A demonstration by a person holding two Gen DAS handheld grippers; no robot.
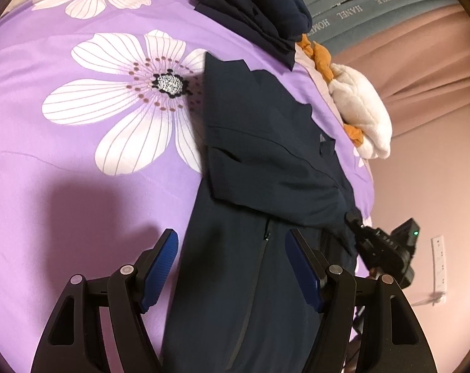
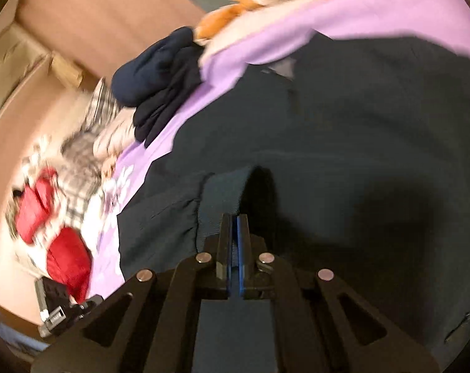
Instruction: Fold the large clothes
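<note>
A dark navy jacket (image 1: 266, 155) lies lengthwise on the purple flowered bedsheet (image 1: 79, 186), one sleeve folded across its body. My left gripper (image 1: 231, 242) hovers open over the jacket's zipper, blue pads apart with nothing pinched. In the right wrist view the same jacket (image 2: 343, 124) fills the frame. My right gripper (image 2: 234, 217) is shut on the ribbed sleeve cuff (image 2: 225, 186), which stands up between the pads. In the left wrist view the right gripper (image 1: 356, 217) grips the sleeve end at the bed's right edge.
A folded dark garment pile (image 1: 259, 15) sits at the far end of the bed. A white and orange quilted cloth (image 1: 359, 105) hangs over the right edge. Red and checked clothes (image 2: 61, 205) lie heaped to the left in the right wrist view. Pink walls surround the bed.
</note>
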